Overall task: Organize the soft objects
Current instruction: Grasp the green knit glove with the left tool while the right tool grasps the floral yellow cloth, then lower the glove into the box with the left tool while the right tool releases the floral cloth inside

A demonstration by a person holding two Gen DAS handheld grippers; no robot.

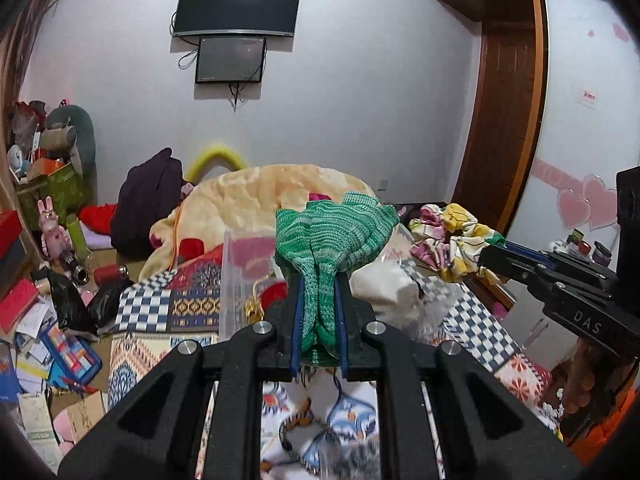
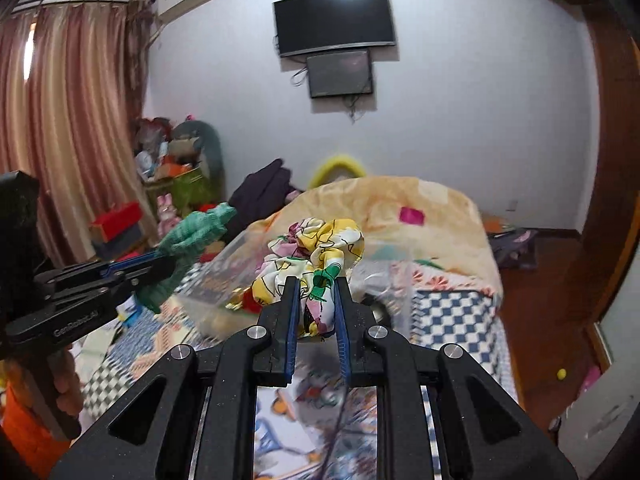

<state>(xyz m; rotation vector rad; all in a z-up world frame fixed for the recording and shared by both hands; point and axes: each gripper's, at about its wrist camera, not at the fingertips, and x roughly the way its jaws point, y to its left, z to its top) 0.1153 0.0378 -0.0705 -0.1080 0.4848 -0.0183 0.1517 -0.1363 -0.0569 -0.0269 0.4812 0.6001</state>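
Note:
My left gripper (image 1: 319,280) is shut on a green knitted cloth (image 1: 334,232), held up above the bed; it also shows at the left of the right wrist view (image 2: 192,240). My right gripper (image 2: 316,284) is shut on a floral yellow, pink and white scrunchie-like cloth (image 2: 320,248), held in the air; that cloth shows at the right of the left wrist view (image 1: 452,236). A clear plastic box (image 2: 224,280) with small red and gold items inside sits on the bed below and ahead of both grippers; it also shows in the left wrist view (image 1: 240,280).
The bed carries a patterned checkered sheet (image 1: 184,300) and a heaped peach blanket (image 1: 256,196). A white soft item (image 1: 384,284) lies beside the box. Cluttered floor with papers and boxes lies left (image 1: 48,340). A wooden wardrobe (image 1: 500,120) stands right.

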